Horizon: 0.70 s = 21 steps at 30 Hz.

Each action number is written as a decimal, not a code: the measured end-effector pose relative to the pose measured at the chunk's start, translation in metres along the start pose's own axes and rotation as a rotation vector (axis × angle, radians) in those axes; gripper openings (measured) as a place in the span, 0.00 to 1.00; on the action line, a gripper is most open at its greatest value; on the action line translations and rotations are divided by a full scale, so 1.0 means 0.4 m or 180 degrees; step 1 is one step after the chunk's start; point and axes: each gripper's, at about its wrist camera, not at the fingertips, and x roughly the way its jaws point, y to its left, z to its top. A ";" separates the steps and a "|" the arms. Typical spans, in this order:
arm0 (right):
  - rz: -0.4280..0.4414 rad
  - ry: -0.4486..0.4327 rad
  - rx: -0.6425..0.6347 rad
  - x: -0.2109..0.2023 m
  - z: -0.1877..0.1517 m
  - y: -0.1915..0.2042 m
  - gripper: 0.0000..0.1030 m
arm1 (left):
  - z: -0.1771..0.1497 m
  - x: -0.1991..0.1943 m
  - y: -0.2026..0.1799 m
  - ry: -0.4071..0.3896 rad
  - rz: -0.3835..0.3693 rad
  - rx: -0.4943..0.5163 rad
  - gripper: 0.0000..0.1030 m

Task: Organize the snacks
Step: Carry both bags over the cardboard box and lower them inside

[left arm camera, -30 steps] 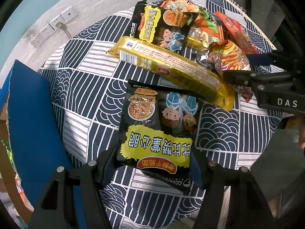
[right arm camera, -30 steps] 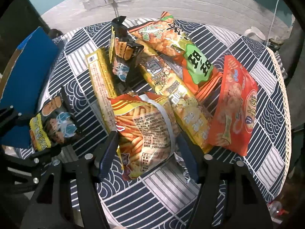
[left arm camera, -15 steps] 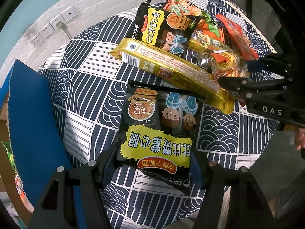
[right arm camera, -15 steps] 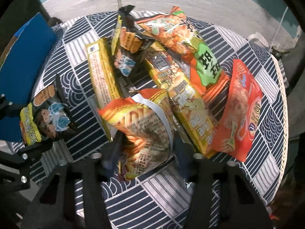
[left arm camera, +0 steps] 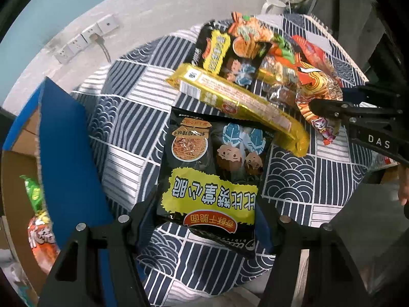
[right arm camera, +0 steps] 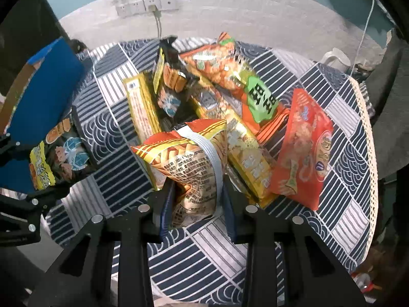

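Note:
My left gripper is shut on the lower end of a black noodle-snack bag, held just above the patterned tablecloth. My right gripper has its jaws closing on an orange-and-yellow fries bag; the pads press its sides and the bag is crumpled between them. The pile behind holds a long yellow packet, a second black bag, a green-and-orange bag, a yellow bag and a red bag.
A cardboard box with a blue flap stands off the table's left side, with snack bags inside. A white mug sits at the far right edge. Wall sockets and a cable are behind the table.
The right jaws have closed in on the fries bag and squeezed it. Both grippers have risen a little, each with its bag, so the table looks farther away.

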 end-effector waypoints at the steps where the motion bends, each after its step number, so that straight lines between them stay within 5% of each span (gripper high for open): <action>1: 0.0022 -0.0020 0.0005 -0.008 0.002 0.003 0.31 | -0.001 -0.008 0.001 -0.0029 0.0019 -0.0008 0.65; 21: -0.0038 -0.0395 -0.0472 -0.181 0.069 0.227 0.31 | -0.069 -0.242 0.172 -0.0690 0.0468 -0.0574 0.65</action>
